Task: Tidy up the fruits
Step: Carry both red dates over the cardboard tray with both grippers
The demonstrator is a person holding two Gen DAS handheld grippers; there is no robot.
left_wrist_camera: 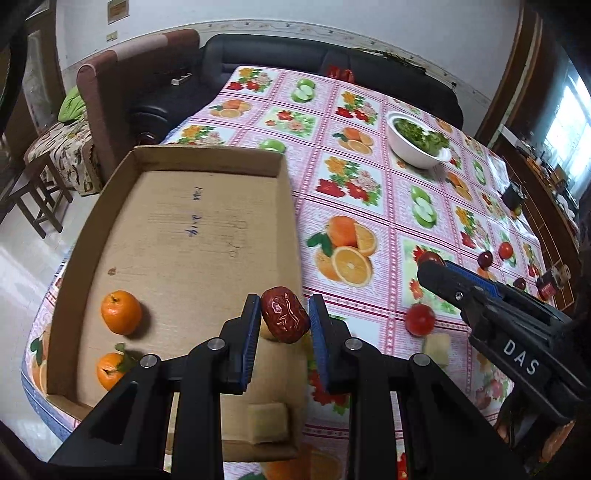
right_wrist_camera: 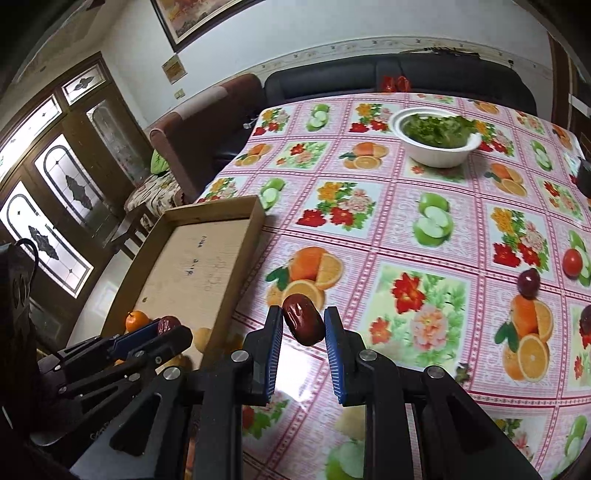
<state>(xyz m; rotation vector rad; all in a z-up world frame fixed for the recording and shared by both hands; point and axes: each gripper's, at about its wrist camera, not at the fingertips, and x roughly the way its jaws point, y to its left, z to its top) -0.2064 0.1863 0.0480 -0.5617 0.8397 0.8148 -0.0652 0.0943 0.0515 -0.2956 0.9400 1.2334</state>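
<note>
Wrinkled red dates pinched by 2 grippers
Left gripper grasps a date over the cardboard tray wall; right gripper grips another date. Glossy skins may slip.

Bare floor across the cardboard tray beyond two oranges, low walls all round.

White walls — dark sofa, wooden doors.
</note>
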